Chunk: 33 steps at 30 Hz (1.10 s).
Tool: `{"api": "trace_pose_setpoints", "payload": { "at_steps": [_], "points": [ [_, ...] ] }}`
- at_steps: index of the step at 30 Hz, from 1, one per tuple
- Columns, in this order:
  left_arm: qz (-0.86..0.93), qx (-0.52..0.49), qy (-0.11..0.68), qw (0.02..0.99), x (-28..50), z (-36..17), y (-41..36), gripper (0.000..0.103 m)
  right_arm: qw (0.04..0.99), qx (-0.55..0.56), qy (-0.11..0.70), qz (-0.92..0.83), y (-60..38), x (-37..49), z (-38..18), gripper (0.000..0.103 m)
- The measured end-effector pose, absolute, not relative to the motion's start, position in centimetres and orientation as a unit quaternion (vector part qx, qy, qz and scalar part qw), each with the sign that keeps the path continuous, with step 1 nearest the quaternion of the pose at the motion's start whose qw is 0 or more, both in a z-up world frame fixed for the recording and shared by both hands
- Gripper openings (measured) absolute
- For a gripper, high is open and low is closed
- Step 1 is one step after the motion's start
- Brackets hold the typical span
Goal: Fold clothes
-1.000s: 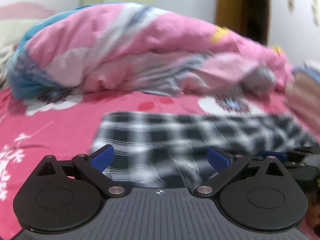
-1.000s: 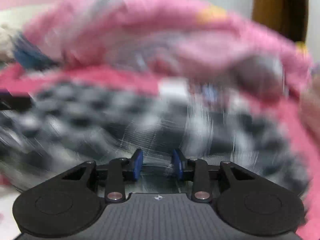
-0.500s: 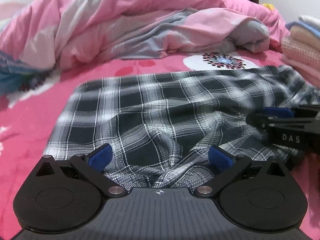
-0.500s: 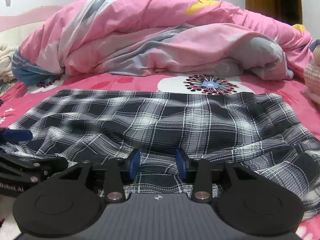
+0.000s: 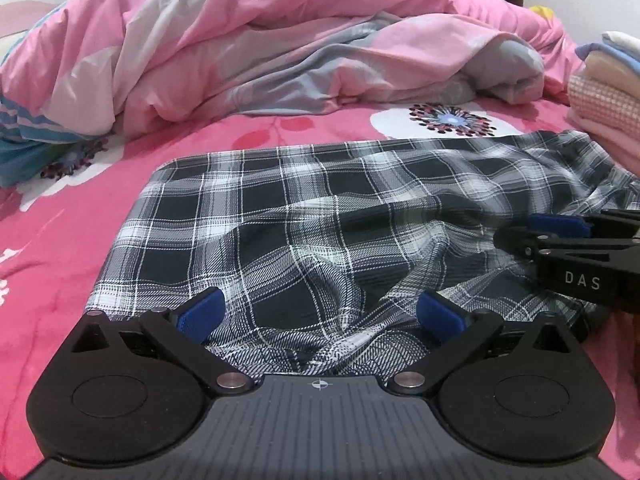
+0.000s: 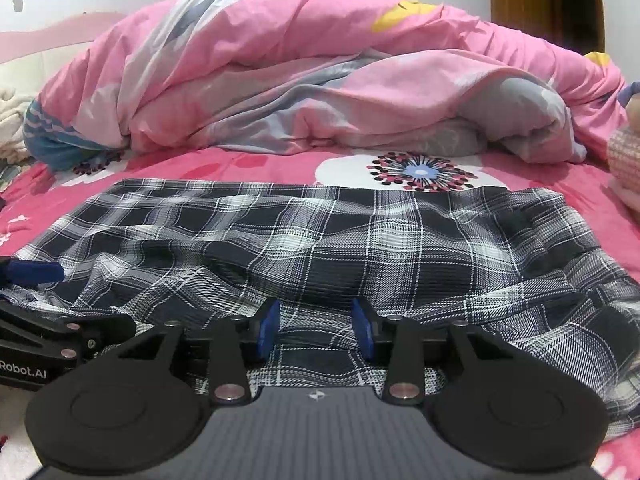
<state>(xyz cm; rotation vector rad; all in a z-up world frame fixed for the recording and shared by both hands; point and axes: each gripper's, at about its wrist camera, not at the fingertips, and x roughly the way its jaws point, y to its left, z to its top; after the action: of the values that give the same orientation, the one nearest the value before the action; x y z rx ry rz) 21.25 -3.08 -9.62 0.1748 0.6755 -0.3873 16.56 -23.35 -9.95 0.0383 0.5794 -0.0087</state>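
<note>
A black-and-white plaid garment (image 5: 320, 208) lies spread and rumpled across the pink bed sheet (image 5: 60, 260). My left gripper (image 5: 320, 312) is open wide and low over the garment's near edge, with bunched folds lying between its blue pads, untouched by them. In the right wrist view the same garment (image 6: 340, 248) fills the middle. My right gripper (image 6: 316, 328) stands partly open over the near hem, with flat fabric showing in the gap and the pads not pressing on it. Each gripper shows in the other's view: the right gripper (image 5: 532, 236) at the right edge, the left gripper (image 6: 36, 280) at the left edge.
A heaped pink and grey duvet (image 6: 300, 80) runs along the back of the bed. A stack of folded clothes (image 5: 600, 92) sits at the right, close to the garment's far right corner. White cloth (image 6: 12, 120) lies at the far left. A brown door (image 6: 548, 0) stands behind.
A second ago both views were blurred with motion. The left gripper has tipped down closer to the plaid garment. Over the last half second neither gripper has moved.
</note>
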Motion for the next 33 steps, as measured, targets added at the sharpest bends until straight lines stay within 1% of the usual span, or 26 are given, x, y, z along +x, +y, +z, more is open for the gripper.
{"api": "trace_pose_setpoints", "payload": {
  "at_steps": [9, 10, 11, 12, 13, 33],
  "points": [
    [-0.184, 0.079, 0.333, 0.921, 21.36, -9.61, -3.08, 0.103, 0.959, 0.031, 0.283, 0.003, -23.68, 16.45, -9.85, 0.043],
    [-0.184, 0.079, 0.334, 0.921, 21.37, -9.62, -3.08, 0.103, 0.959, 0.032, 0.283, 0.004, -23.71, 16.44, -9.84, 0.049],
    [-0.183, 0.079, 0.334, 0.921, 21.39, -9.62, -3.07, 0.103, 0.959, 0.035, 0.282, 0.016, -23.75, 16.42, -9.82, 0.057],
    [-0.183, 0.078, 0.334, 0.921, 21.39, -9.62, -3.05, 0.103, 0.958, 0.039, 0.282, 0.036, -23.74, 16.38, -9.81, 0.083],
    [-0.184, 0.075, 0.335, 0.921, 21.42, -9.61, -2.98, 0.103, 0.957, 0.038, 0.283, 0.041, -23.71, 16.39, -9.80, 0.089],
    [-0.188, 0.065, 0.340, 0.919, 21.54, -9.52, -2.67, 0.103, 0.954, 0.042, 0.295, 0.046, -23.51, 16.60, -9.72, 0.094]
  ]
}}
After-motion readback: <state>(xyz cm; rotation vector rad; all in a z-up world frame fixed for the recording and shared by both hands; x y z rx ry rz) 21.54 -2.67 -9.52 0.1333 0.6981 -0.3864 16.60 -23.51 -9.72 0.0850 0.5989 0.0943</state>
